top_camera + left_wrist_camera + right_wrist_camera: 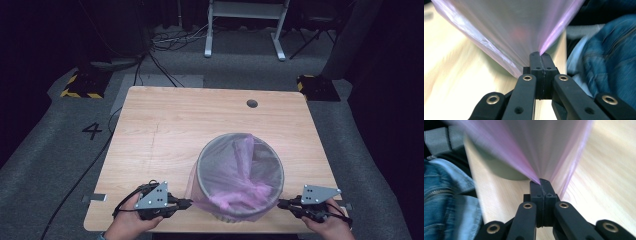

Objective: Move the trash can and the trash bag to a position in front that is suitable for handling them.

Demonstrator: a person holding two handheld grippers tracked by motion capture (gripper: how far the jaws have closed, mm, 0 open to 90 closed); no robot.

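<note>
A grey mesh bin [240, 175] stands on the wooden worktop [165, 135] near its front edge, lined with a pink plastic bag [245, 187] whose film drapes over the rim and down the outside. The left hand-held gripper [186, 202] sits just left of the bin with its jaws pressed together on a pinch of the bag's film — in the left gripper view the film fans out taut from the jaw tips [540, 53]. The right hand-held gripper [281, 203], just right of the bin, is likewise clamped on the bag, the film spreading from its tips [541, 181] — blue denim shows at the side.
</note>
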